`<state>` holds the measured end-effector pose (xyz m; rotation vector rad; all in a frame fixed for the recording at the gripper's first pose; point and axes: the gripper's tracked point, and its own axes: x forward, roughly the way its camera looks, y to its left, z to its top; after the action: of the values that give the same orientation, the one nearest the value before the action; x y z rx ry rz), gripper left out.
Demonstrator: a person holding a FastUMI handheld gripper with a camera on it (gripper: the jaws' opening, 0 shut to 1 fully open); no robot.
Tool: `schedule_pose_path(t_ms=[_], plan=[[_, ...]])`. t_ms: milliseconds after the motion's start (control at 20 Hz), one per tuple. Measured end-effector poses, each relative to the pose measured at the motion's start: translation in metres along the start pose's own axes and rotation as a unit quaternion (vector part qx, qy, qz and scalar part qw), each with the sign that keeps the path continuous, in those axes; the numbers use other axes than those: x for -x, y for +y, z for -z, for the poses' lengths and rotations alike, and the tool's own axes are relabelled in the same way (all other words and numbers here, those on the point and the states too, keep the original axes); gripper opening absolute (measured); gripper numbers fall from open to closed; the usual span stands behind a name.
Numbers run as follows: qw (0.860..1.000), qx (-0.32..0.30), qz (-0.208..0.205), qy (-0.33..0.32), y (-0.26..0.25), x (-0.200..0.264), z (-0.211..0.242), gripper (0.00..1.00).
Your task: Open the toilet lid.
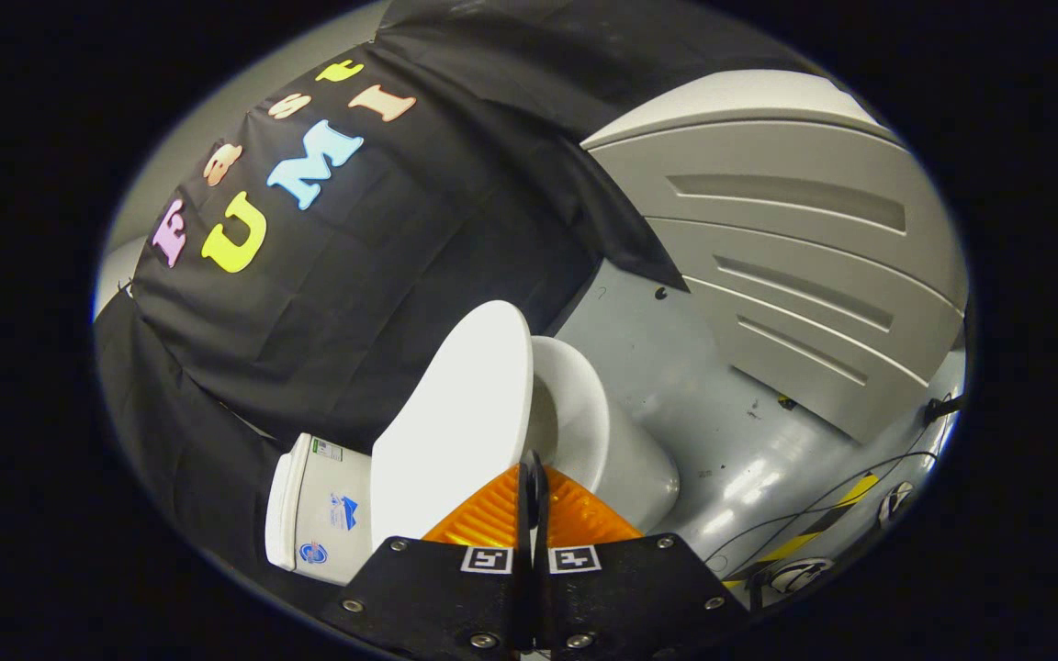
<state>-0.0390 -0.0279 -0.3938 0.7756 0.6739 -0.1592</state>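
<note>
Toilet lid point(455, 413) white, raised, tilted

toilet lid point(455, 413): white | floor point(722, 431): grey | tape strip point(823, 528): yellow-black stripes

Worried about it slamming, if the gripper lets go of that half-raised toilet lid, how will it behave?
The toilet lid looks rigid and glossy, so probably slippery at its edge, where the gripper has closed. It stands partly raised over the bowl, so it could well swing back down on its hinge.
</note>
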Motion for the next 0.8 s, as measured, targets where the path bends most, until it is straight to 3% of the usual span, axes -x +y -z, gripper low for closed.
schedule_pose_path(t_ms=[400, 800], plan=[[0.994, 0.096, 0.008, -0.042, 0.057, 0.028, -0.023, 0.00], [0.974, 0.206, 0.007, -0.090, 0.141, 0.064, -0.038, 0.00]])
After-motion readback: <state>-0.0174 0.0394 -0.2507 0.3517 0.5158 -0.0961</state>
